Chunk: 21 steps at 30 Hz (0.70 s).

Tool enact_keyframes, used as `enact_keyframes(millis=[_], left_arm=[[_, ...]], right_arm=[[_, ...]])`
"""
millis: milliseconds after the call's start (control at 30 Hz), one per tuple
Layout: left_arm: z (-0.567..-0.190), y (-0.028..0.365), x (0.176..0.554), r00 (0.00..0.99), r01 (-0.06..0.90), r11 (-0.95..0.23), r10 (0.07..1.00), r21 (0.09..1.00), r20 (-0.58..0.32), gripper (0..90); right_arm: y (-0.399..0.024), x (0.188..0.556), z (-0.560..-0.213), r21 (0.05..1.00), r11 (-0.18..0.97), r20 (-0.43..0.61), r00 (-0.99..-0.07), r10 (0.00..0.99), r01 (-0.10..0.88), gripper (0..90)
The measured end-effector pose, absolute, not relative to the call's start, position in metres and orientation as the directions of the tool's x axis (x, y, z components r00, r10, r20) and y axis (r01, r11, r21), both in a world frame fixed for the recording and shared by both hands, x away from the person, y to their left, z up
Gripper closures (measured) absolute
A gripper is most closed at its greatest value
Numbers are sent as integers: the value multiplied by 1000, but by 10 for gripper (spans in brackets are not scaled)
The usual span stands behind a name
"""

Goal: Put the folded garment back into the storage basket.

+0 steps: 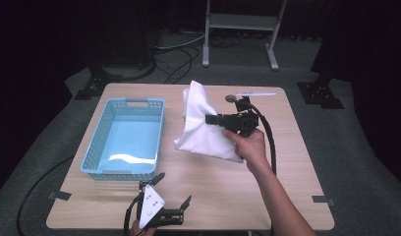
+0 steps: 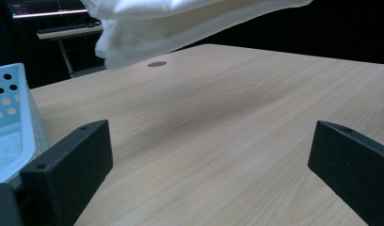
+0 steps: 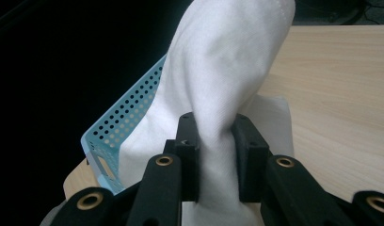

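A white cloth (image 1: 203,125) hangs lifted above the middle of the wooden table (image 1: 287,167), just right of a light blue perforated basket (image 1: 125,137). My right gripper (image 1: 211,118) is shut on it; in the right gripper view the fabric (image 3: 228,70) is pinched between the two black pads (image 3: 189,155) and billows above them. My left gripper (image 1: 173,189) rests near the table's front edge, jaws wide open with bare tabletop between them. In the left gripper view the cloth (image 2: 180,23) hangs overhead at the top and the basket's corner (image 2: 11,113) stands at the left.
A small dark round mark (image 1: 230,98) and a thin white strip (image 1: 255,93) lie near the table's far edge. A metal stand (image 1: 240,29) is on the floor beyond. Black cables trail from both grippers.
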<state>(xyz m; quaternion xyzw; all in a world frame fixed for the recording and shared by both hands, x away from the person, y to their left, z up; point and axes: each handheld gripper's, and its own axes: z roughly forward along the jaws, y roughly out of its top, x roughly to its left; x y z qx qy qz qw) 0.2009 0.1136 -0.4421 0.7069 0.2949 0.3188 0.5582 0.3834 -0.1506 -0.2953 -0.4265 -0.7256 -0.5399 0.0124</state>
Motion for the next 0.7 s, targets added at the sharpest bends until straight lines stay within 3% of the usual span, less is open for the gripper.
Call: enact_keyframes(millis=[700], left_arm=[[-442,115,201,625,58,-199,771,978,120,0]], right_arm=[[-125,390,-292,770,59,487,-645,589,635,751]])
